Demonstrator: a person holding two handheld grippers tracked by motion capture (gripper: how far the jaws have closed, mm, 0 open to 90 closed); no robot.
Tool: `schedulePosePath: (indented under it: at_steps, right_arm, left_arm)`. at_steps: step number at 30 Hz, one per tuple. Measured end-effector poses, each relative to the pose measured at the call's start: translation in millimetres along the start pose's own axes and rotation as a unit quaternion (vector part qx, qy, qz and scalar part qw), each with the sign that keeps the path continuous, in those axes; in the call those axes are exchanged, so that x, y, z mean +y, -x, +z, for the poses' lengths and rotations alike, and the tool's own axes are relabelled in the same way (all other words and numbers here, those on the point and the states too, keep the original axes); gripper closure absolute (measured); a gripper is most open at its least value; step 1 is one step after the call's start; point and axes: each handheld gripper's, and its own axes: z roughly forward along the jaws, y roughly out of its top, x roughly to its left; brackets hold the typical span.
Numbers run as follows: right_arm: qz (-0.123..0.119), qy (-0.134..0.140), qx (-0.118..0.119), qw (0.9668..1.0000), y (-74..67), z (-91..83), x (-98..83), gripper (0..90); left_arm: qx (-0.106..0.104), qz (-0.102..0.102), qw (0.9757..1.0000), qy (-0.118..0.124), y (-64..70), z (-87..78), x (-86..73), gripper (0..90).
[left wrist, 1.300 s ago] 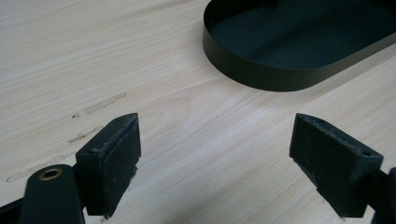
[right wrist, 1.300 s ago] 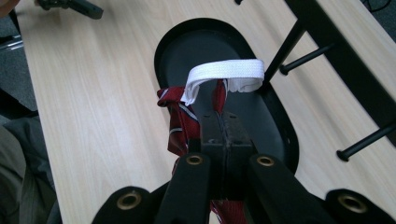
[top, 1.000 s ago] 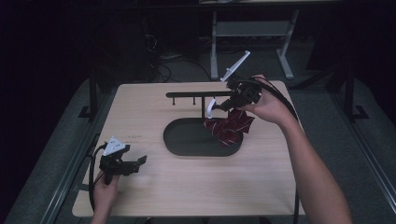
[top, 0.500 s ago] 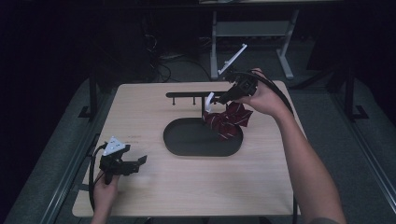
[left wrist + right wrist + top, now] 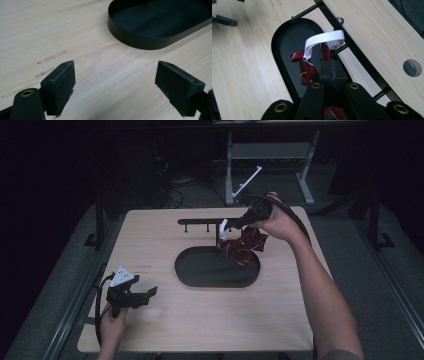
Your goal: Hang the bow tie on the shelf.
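Note:
My right gripper [image 5: 234, 225] is shut on a dark red striped cloth [image 5: 245, 248] with a white elastic band [image 5: 222, 227]. It holds the cloth over the far right end of the black oval tray [image 5: 200, 276], close to the black peg rack [image 5: 200, 222]. In the right gripper view the shut jaws [image 5: 329, 64] pinch the red cloth [image 5: 303, 67]. The white band [image 5: 324, 39] loops up beside a peg of the rack [image 5: 358, 54], and I cannot tell whether it touches the peg. My left gripper [image 5: 148, 294] rests near the table's front left, open and holding nothing [image 5: 115, 82].
The tray's wall [image 5: 140, 43] lies ahead of the left gripper across bare wood. A round hole [image 5: 412, 67] is in the tabletop behind the rack. Beyond the table's far edge stands a metal frame [image 5: 270, 151].
The right gripper has shifted slightly toward the rack with the cloth, bringing the white band closer to the pegs. The left gripper has stayed still.

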Motion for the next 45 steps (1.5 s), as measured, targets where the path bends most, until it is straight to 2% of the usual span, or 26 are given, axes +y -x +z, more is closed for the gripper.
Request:
schedulePosePath:
  at_steps: [4, 21, 24, 35, 45]
  right_arm:
    - [0.006, -0.008, -0.006, 0.9999, 4.1, 5.7, 0.1, 89.1]
    - [0.036, 0.006, -0.023, 0.9991, 16.1, 9.0, -1.5, 89.1]
    - [0.04, 0.001, -0.025, 0.9989, 16.2, 11.6, -1.9, 89.0]
    - [0.043, -0.01, -0.024, 0.9987, 18.1, 19.9, -6.3, 86.0]
    - [0.041, -0.014, -0.021, 0.9988, 16.2, 19.4, -7.6, 84.4]
  left_arm:
    - [0.0, -0.001, 1.0, 0.0, 0.0, 0.0, 0.0, 16.3]
    - [-0.001, -0.002, 1.0, -0.002, -0.1, -0.2, -0.2, 16.3]
    - [-0.002, -0.001, 1.0, -0.003, -0.1, 0.1, -0.2, 16.3]
    - [-0.002, 0.0, 1.0, -0.002, 0.1, 0.0, 0.0, 16.3]
    - [-0.002, 0.002, 1.0, -0.004, 0.1, -0.2, 0.3, 16.3]
